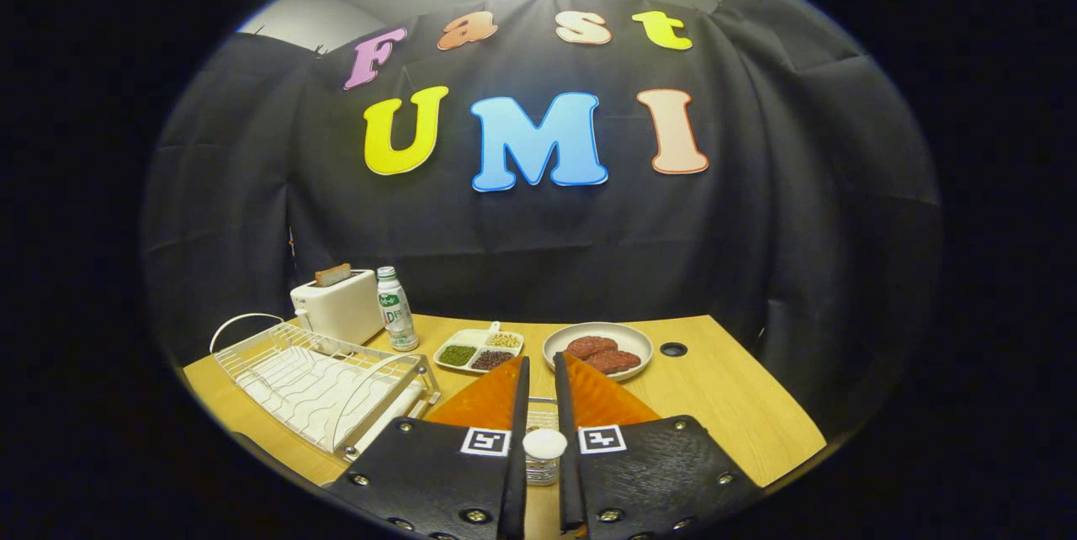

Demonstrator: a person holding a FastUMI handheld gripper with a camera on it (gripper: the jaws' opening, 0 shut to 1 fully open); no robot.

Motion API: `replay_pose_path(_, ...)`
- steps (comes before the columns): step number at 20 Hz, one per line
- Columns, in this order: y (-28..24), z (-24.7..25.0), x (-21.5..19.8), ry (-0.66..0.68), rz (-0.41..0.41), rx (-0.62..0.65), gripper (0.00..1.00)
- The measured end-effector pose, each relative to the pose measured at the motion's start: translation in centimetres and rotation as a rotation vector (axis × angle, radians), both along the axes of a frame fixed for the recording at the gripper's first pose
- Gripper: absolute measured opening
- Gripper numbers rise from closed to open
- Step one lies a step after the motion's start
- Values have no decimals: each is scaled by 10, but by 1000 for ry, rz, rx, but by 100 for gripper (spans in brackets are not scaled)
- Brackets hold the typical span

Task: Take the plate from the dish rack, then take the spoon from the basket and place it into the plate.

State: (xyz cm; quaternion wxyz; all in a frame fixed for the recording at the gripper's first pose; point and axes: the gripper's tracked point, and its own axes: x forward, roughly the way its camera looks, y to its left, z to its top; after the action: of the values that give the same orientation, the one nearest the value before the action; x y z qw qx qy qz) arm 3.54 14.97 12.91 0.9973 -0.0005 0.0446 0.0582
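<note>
My gripper [540, 359] points over the table with its two black fingers [517, 405] close together. Between them, near their base, sits the round white end of the spoon [544, 443], and both fingers press on it. Wire mesh of the basket [542, 415] shows in the narrow gap just ahead of the spoon and below it. The orange plate [484, 404] lies flat on the table under and on both sides of the fingers. The white wire dish rack [315, 384] stands to the left of the fingers and holds no plate.
Beyond the fingertips are a white divided tray of beans and grains [480, 350] and a pale dish with meat patties [598, 349]. A white toaster [338, 306] and a small bottle [395, 309] stand behind the rack. A cable hole [673, 349] marks the wooden table [732, 405].
</note>
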Motion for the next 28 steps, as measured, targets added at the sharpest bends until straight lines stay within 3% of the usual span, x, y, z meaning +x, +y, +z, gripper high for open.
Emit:
replay_pose_path(13, 8, 60, -73, 51, -41, -24, 15)
replay_pose_path(28, 66, 3, -115, 231, 52, -83, 15)
